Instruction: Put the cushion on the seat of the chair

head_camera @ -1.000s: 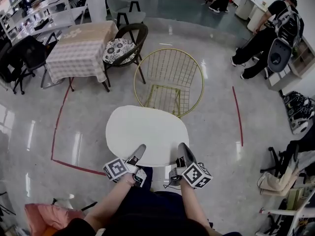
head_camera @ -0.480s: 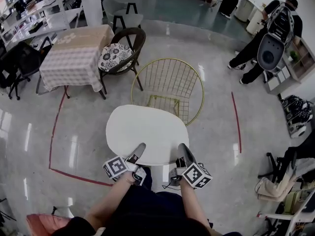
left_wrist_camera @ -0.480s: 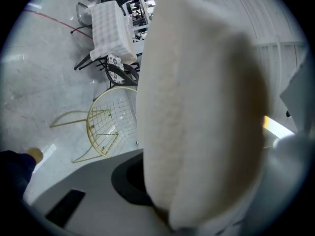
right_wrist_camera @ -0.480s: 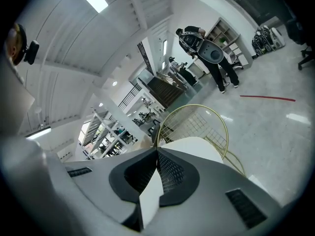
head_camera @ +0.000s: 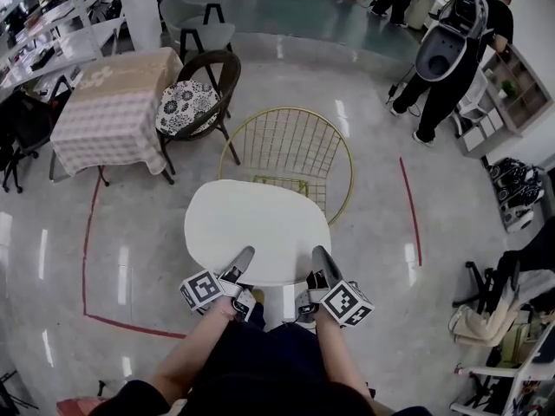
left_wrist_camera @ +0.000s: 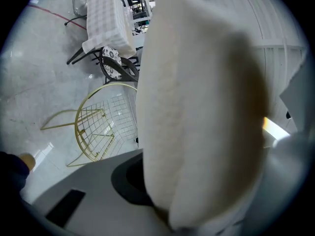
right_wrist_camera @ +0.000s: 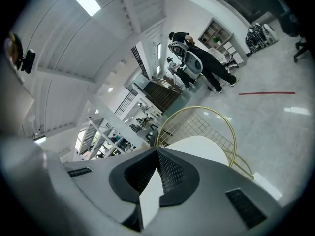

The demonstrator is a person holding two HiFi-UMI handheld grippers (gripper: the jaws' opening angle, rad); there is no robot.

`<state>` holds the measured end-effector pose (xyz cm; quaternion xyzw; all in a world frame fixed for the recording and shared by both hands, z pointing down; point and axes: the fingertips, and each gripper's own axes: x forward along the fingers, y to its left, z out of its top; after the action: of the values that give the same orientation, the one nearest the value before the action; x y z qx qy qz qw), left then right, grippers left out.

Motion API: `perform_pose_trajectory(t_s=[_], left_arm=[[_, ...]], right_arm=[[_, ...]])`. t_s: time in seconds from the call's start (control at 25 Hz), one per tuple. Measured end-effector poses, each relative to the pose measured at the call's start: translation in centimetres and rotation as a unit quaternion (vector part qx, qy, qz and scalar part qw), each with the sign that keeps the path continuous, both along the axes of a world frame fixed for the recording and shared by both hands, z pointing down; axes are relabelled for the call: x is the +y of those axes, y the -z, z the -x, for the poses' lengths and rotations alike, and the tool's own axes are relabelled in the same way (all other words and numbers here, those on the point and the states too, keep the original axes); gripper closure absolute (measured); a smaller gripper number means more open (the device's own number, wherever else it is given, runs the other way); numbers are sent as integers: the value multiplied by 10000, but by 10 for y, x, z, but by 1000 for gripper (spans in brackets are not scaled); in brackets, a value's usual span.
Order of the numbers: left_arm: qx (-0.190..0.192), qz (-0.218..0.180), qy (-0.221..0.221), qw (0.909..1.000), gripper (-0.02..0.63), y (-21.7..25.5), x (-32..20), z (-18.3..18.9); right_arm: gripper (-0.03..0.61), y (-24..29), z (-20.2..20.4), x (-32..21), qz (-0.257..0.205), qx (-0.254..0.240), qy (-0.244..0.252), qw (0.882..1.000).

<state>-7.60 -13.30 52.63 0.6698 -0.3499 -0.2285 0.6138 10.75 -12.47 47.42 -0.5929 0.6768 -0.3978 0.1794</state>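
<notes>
The flat white oval cushion [head_camera: 257, 230] now overlaps more of the round gold wire chair [head_camera: 288, 146] at 12 o'clock.

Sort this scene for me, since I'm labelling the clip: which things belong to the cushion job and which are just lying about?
Job in hand: white cushion, gold wire chair, left claw and right claw, both shut on the cushion's near edge.

Lying about: clothed table, dark chair with patterned pad, red floor tape.
</notes>
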Motion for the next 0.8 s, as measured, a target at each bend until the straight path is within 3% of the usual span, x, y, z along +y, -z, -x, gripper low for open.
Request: perform_pose_trajectory(t_s=[0.6, 0.72, 0.8], left_arm=[[139, 24, -108, 9998, 531, -8, -17, -20], [31, 268, -75, 9996, 531, -14, -23, -24], [140, 144, -75, 9998, 531, -12, -33, -31]], right_arm=[[588, 6, -13, -15, 40, 156, -24, 9999], [588, 5, -19, -25, 70, 174, 26, 9998], [588, 5, -25, -32, 75, 152, 21, 9999]])
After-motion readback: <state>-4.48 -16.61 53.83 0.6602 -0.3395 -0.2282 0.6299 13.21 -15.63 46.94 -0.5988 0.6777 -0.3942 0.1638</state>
